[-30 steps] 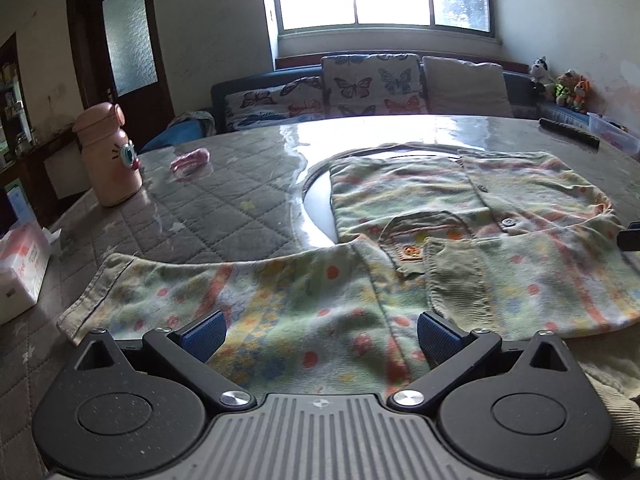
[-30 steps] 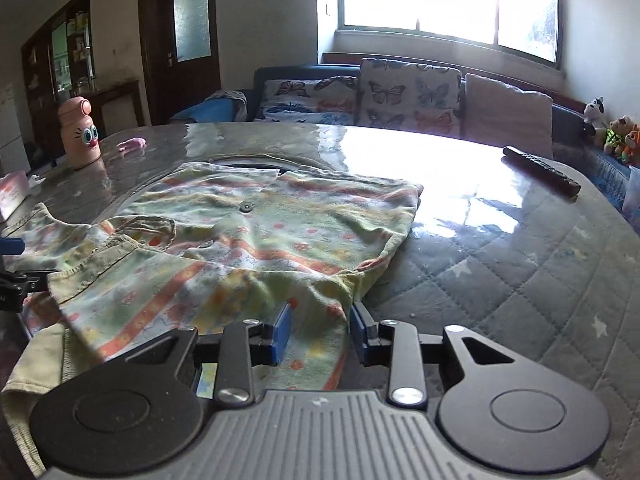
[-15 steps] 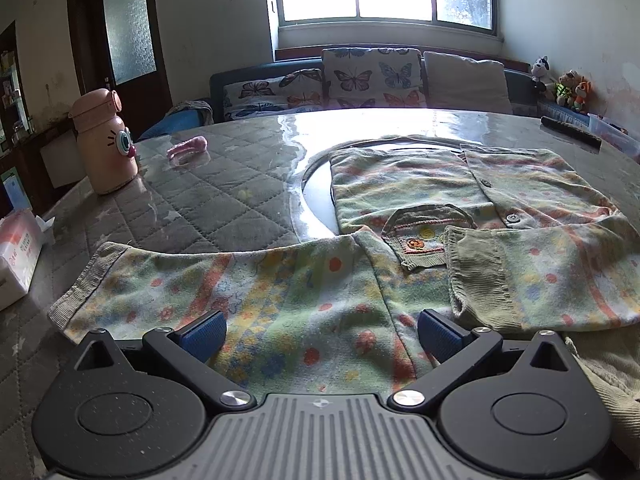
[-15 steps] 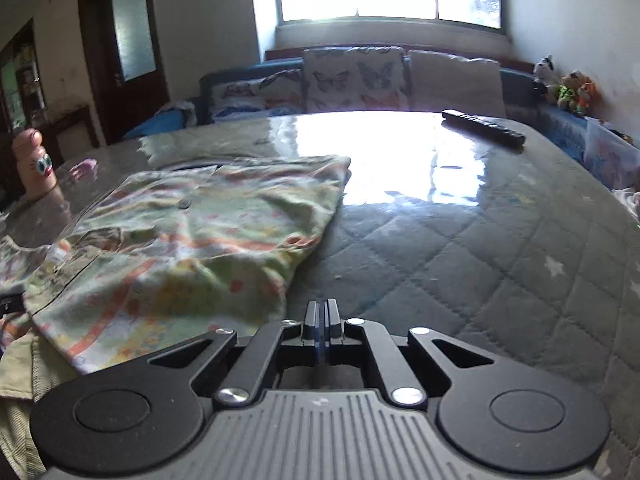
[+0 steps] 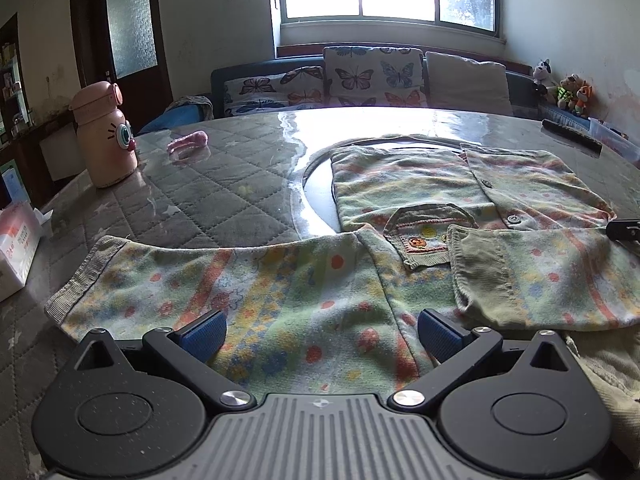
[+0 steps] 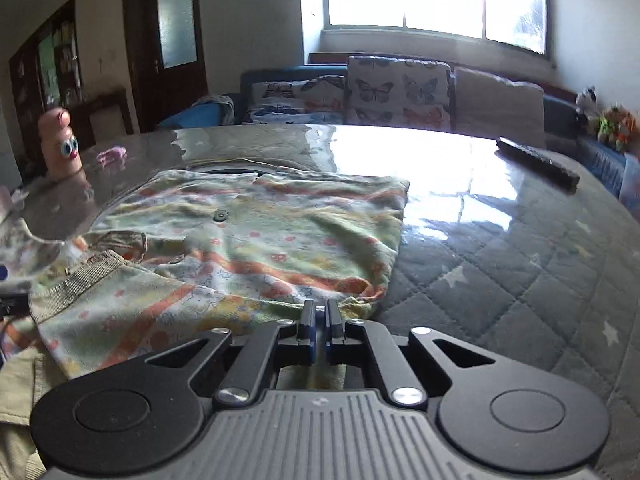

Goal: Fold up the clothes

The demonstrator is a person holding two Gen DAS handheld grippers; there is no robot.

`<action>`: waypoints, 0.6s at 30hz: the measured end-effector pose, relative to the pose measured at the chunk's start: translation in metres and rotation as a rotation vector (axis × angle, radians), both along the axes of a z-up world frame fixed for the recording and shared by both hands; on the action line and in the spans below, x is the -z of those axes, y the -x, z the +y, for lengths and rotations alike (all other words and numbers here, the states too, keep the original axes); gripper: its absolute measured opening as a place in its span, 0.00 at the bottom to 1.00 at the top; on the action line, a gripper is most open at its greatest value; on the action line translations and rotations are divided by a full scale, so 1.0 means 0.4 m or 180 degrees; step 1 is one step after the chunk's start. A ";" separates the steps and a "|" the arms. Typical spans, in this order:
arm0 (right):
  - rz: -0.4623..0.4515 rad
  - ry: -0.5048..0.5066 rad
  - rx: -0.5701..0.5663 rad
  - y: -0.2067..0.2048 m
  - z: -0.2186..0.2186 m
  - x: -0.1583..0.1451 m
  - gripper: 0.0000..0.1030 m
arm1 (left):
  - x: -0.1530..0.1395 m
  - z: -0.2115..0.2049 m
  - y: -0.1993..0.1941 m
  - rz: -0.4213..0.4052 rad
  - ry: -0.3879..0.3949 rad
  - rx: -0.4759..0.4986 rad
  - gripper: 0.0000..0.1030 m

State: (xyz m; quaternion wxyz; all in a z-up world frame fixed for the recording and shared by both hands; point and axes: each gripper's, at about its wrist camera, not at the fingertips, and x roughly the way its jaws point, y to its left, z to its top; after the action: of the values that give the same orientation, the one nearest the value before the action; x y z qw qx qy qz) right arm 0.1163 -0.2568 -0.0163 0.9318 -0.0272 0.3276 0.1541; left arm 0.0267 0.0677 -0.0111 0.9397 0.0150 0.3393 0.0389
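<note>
Flowered cotton shirt [image 5: 400, 240] flat on tabletop [image 6: 500, 264]. Left gripper [image 5: 320, 332] spread over near-left sleeve; right gripper [image 6: 319, 320] together, near hem apparently nipped. Advised: take sleeve cuff, fold inward smoothly.

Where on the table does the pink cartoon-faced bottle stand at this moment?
The pink bottle stands upright at the table's far left edge in the left wrist view, beside a small pink ring toy and well left of the patterned shirt.
</note>
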 end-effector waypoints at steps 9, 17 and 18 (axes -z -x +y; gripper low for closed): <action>-0.0079 0.0192 0.0019 0.025 0.000 -0.011 0.07 | 0.001 0.003 -0.002 0.0003 0.0023 -0.0004 1.00; 0.0047 0.0034 -0.0456 0.118 0.038 -0.022 0.35 | -0.006 0.012 0.010 0.0019 0.0002 -0.0075 1.00; 0.0089 0.0049 -0.0485 0.124 0.042 -0.015 0.37 | -0.008 0.017 0.014 0.0018 0.0008 -0.0078 1.00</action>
State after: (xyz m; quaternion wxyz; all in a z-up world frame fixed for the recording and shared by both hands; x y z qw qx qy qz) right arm 0.0666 -0.2399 -0.0101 0.9124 -0.0571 0.3388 0.2225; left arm 0.0213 0.0745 -0.0080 0.9382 0.0098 0.3423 0.0499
